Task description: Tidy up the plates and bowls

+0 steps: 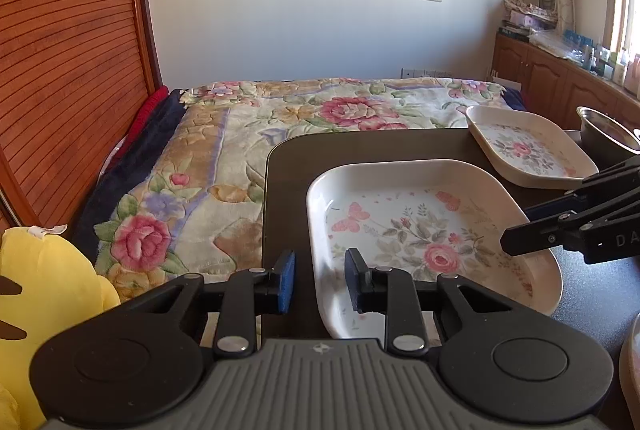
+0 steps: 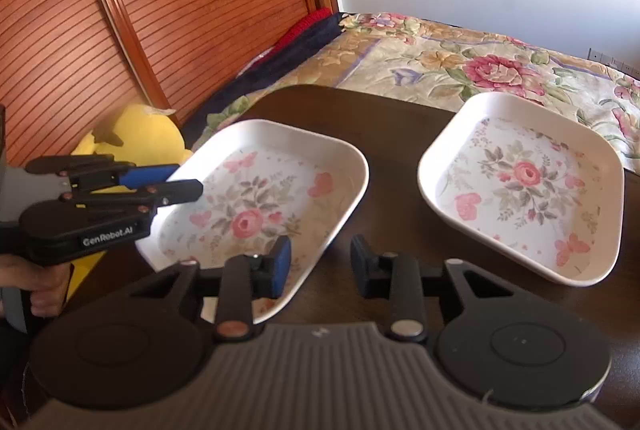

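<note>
Two white square plates with rose prints lie on a dark table point(image 1: 360, 146). The near plate point(image 1: 420, 230) point(image 2: 256, 198) has both grippers at it. My left gripper point(image 1: 320, 280) point(image 2: 188, 178) is shut on its left rim, one pad outside and one inside. My right gripper point(image 2: 320, 266) point(image 1: 520, 226) straddles the opposite rim, open, with a strip of table showing between its outer pad and the rim. The second plate point(image 1: 524, 150) point(image 2: 524, 186) lies apart, farther along the table. A metal bowl point(image 1: 608, 134) stands beyond it at the right edge.
A bed with a floral cover point(image 1: 280, 118) borders the table's far and left sides. A yellow plush toy point(image 1: 48, 278) sits by the wooden slatted wardrobe point(image 2: 180, 10). The pale edge of another dish point(image 1: 632, 370) shows at the bottom right. A hand point(image 2: 44, 290) holds the left gripper.
</note>
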The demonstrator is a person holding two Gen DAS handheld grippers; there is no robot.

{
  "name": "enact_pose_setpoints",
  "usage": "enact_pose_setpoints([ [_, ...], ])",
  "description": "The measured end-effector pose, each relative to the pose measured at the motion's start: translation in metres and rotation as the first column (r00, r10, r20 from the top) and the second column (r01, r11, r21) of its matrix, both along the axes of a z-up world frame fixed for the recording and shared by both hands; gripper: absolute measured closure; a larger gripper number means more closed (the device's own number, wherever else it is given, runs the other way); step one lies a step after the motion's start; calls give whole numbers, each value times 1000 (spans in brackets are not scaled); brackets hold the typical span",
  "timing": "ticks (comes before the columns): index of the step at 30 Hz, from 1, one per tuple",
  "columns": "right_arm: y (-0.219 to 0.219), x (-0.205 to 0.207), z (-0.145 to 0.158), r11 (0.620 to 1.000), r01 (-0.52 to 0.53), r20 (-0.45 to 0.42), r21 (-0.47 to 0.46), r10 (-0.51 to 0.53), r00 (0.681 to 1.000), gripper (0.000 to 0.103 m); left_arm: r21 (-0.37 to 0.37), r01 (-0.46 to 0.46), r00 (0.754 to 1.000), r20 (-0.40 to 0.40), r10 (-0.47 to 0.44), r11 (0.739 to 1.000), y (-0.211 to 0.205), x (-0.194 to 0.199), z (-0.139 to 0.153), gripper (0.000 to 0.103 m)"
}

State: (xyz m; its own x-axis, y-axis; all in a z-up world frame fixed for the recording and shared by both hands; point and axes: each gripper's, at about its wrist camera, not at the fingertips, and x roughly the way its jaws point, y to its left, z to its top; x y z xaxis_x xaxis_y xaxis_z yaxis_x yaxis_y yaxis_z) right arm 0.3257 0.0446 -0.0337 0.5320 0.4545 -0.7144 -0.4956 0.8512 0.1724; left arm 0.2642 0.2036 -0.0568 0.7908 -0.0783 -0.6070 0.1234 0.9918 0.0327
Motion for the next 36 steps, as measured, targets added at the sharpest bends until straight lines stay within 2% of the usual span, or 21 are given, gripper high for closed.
enact_pose_setpoints([
  [6, 1, 4, -2, 1000, -7, -8, 0, 7, 1000, 82, -15, 7, 1000, -5, -7, 1000, -1, -1, 0, 78],
  [15, 5, 4, -2, 1000, -9, -3, -15, 9, 1000, 84, -15, 7, 1000, -14, -8, 1000, -6, -7, 0, 78],
  [19, 2, 3, 0, 1000, 0, 1, -15, 0, 1000, 87, 11, 18, 1000, -19, -18, 1000, -14, -14, 5, 78],
  [26, -10, -1, 6, 1000, 10, -5, 0, -10, 1000, 89, 16, 29, 1000, -7, -29, 999, -24, -23, 15, 78],
  [36, -32, -15, 22, 1000, 28, 29, 10, -29, 999, 89, 43, 62, 998, 10, -63, 997, -49, -40, 32, 78],
])
